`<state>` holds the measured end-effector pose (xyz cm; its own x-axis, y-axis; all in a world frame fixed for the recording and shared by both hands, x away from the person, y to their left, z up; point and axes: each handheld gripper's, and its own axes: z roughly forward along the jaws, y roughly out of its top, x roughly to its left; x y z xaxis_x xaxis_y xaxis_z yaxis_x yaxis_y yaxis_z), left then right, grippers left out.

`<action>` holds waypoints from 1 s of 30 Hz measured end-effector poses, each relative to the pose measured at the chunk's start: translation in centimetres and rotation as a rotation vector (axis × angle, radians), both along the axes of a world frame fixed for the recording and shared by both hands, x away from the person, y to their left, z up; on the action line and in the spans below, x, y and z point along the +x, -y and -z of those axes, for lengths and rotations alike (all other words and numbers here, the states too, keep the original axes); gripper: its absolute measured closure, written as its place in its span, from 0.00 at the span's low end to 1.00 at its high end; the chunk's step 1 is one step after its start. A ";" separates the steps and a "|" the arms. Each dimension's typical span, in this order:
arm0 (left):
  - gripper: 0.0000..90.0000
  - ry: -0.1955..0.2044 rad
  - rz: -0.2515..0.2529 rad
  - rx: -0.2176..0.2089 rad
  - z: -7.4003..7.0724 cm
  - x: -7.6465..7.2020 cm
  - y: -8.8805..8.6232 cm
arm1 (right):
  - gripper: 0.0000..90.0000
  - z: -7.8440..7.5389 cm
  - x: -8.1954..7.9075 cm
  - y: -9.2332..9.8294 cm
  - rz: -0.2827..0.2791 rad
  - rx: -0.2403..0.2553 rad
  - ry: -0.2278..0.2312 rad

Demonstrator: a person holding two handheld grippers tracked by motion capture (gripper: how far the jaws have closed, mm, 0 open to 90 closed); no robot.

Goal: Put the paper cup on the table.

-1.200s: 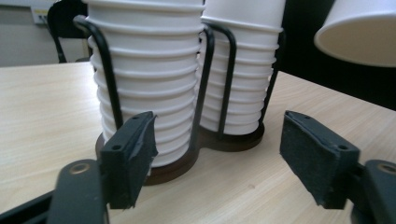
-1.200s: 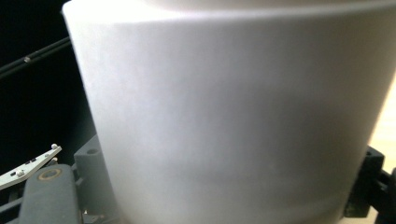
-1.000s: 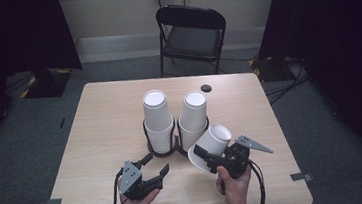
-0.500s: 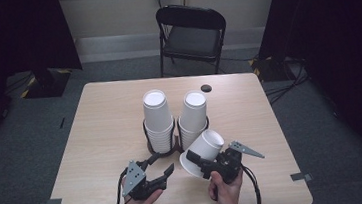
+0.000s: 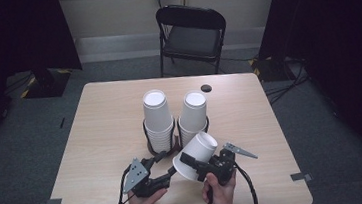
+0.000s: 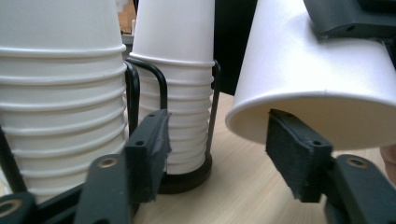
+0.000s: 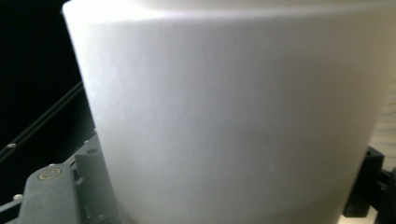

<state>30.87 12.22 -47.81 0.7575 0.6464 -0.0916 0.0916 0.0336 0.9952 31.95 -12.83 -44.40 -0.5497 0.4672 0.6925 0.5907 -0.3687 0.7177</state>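
Worktop (image 5: pixel 112 138) evenly lit from above, room edges dark — the cup (image 7: pixel 233 121) glares white and blurred close up; soft shadows.

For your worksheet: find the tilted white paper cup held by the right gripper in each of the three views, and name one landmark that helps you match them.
High view: tilted cup, lower centre, in front of the cup stacks.
Left gripper view: tilted cup, upper right, rim down.
Right gripper view: tilted cup, close up across the frame.
Shared landmark: right-hand cup stack.

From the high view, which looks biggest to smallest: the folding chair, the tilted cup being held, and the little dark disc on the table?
1. Folding chair, clearly the largest, though farthest away.
2. Tilted white cup, held in the right gripper.
3. Dark disc, smallest by far.
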 end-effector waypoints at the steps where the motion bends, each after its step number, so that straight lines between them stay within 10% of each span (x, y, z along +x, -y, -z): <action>1: 0.48 0.006 0.002 0.003 0.0 0.0 0.1 | 0.17 0.0 0.0 -0.1 -0.005 0.007 -0.002; 8: 0.57 0.023 0.012 -0.022 0.0 0.0 0.7 | 0.17 0.5 -0.3 -0.4 -0.047 0.081 -0.043; 30: 0.80 0.114 -0.007 0.005 0.0 -0.3 2.4 | 0.17 1.7 -0.7 -1.8 -0.136 0.093 -0.099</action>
